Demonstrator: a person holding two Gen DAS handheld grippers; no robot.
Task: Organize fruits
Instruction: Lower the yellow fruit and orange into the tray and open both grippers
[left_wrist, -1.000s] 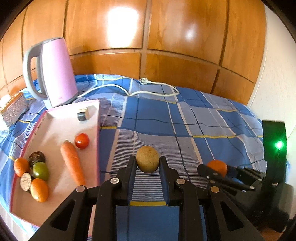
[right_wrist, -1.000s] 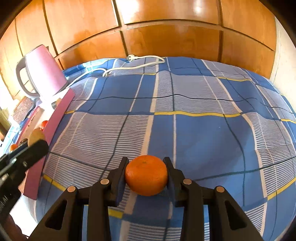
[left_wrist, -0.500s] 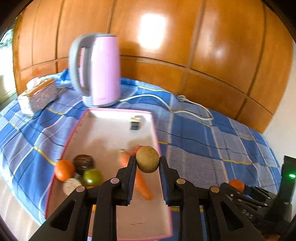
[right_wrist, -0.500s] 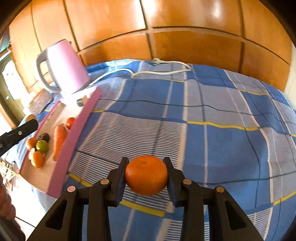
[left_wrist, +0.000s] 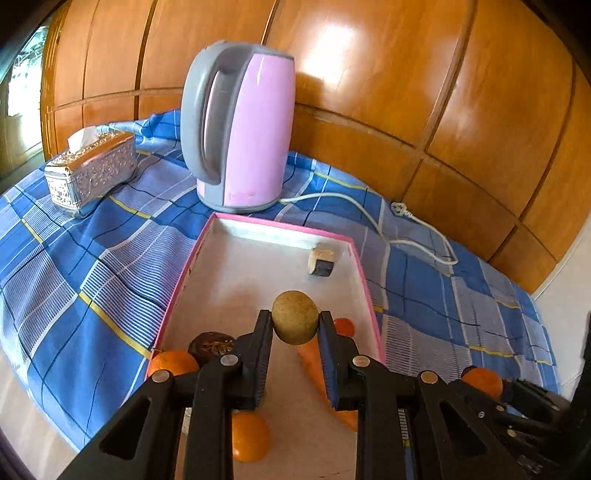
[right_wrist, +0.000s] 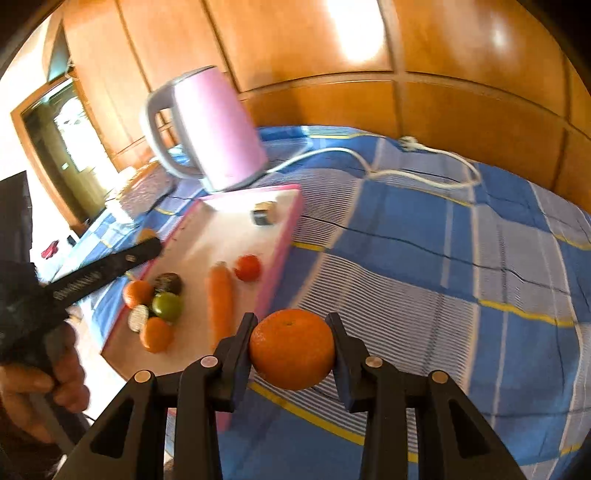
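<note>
My left gripper (left_wrist: 294, 326) is shut on a round tan fruit (left_wrist: 294, 316) and holds it above the pink-rimmed tray (left_wrist: 364, 273). In the tray lie a carrot (right_wrist: 219, 301), a red tomato (right_wrist: 247, 267), oranges (right_wrist: 135, 293), a green fruit (right_wrist: 168, 306), a dark fruit (right_wrist: 169, 282) and a small block (left_wrist: 321, 261). My right gripper (right_wrist: 292, 349) is shut on an orange (right_wrist: 291, 349), held above the cloth just right of the tray's near corner. The left gripper also shows at the left of the right wrist view (right_wrist: 147, 242).
A pink kettle (left_wrist: 243, 129) stands behind the tray, its white cord (left_wrist: 369, 218) running right over the blue checked cloth (right_wrist: 461, 266). A silver tissue box (left_wrist: 92, 171) sits at the left. Wooden panels (left_wrist: 406, 92) close the back.
Both grippers have swung left toward the tray with their fruits. The left one now hangs over the tray; the right one has come close to its near right corner.
</note>
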